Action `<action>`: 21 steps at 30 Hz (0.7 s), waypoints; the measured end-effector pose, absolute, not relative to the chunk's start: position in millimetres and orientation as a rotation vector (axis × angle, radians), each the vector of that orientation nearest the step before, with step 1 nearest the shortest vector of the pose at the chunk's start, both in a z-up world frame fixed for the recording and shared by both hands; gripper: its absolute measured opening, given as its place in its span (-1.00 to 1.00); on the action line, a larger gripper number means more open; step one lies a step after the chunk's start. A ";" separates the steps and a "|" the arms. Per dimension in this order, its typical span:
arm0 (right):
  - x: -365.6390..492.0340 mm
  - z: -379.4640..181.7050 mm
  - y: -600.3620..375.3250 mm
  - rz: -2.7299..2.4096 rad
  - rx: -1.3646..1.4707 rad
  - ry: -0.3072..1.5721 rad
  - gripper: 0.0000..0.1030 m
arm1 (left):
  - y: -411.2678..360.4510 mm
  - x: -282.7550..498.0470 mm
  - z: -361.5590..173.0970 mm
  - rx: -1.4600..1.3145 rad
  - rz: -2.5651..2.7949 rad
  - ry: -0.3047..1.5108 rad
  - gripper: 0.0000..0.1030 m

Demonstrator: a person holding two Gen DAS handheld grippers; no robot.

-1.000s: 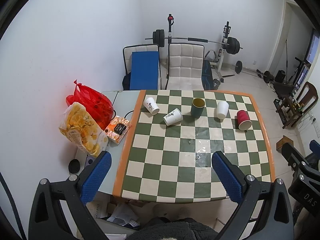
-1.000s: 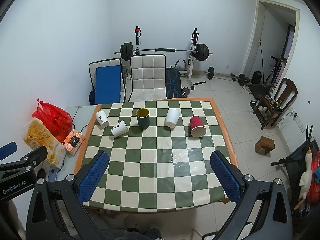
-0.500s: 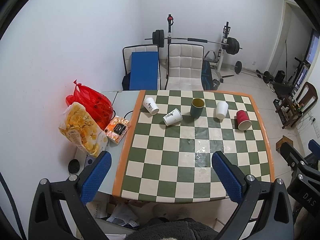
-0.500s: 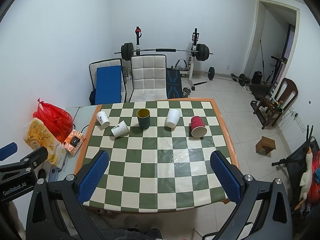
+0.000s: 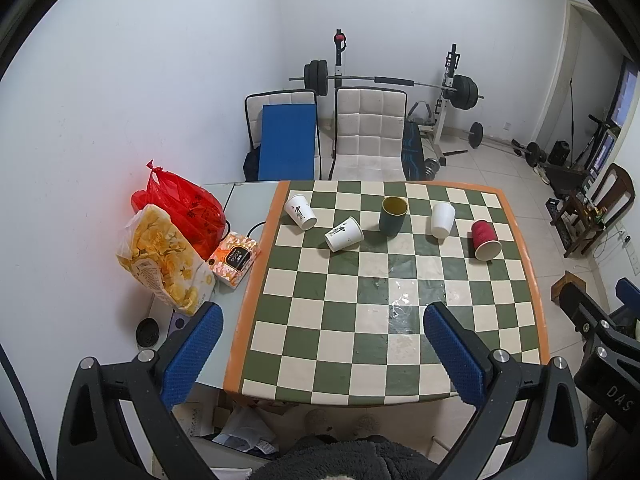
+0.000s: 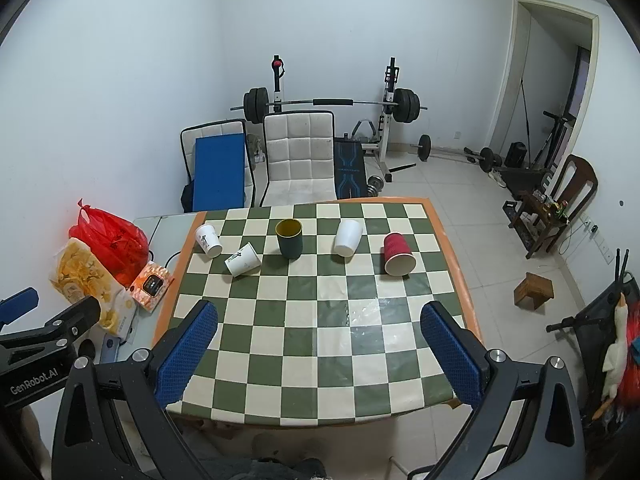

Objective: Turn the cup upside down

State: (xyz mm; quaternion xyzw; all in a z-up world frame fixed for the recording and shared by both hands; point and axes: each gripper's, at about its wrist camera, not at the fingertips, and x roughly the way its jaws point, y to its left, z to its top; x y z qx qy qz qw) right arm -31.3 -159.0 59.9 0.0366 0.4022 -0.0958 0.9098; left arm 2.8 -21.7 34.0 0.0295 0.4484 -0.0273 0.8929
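Observation:
Several cups stand in a row at the far side of the checkered table [image 5: 400,340] [image 6: 304,368]. A dark green cup [image 5: 393,215] [image 6: 289,238] stands upright, mouth up. A white cup [image 5: 442,220] [image 6: 348,237] and a red cup [image 5: 485,239] [image 6: 397,253] sit mouth down. Two printed white paper cups [image 5: 301,211] [image 5: 344,234] [image 6: 208,240] [image 6: 243,259] lie at the left. My left gripper [image 5: 320,354] and right gripper [image 6: 320,354] are open and empty, high above the near edge.
A red bag [image 5: 180,204], a snack bag [image 5: 164,260] and an orange packet [image 5: 235,258] lie on a grey side table left of the board. Chairs [image 5: 370,132] and a barbell rack stand behind. A wet patch [image 5: 400,300] marks the board's middle.
Both views have drifted very slightly; the cups have not moved and both grippers stay open.

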 end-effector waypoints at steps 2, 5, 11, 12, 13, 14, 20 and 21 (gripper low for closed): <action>-30.0 60.3 -157.4 -0.195 0.077 0.828 1.00 | -18.6 2.6 30.9 0.061 -0.056 0.932 1.00; -25.6 61.7 -155.3 -0.192 0.082 0.828 1.00 | -18.8 2.2 30.8 0.061 -0.053 0.930 1.00; -5.8 44.5 -164.0 -0.187 0.114 0.856 1.00 | -23.1 19.0 16.9 0.067 0.017 0.937 1.00; -9.8 32.8 -179.0 -0.181 0.122 0.864 1.00 | -24.8 25.5 10.5 0.068 0.029 0.947 1.00; -3.1 25.2 -181.4 -0.180 0.123 0.874 1.00 | -26.4 31.9 3.0 0.071 0.043 0.953 1.00; 6.4 16.0 -183.1 -0.180 0.120 0.889 1.00 | -28.6 39.9 -6.8 0.078 0.063 0.964 1.00; 62.0 -48.7 -189.5 -0.179 0.073 0.967 1.00 | -33.8 81.7 -62.2 0.125 0.123 1.013 1.00; 72.4 -62.8 -190.3 -0.183 0.067 0.988 1.00 | -33.7 89.6 -70.6 0.120 0.117 1.028 1.00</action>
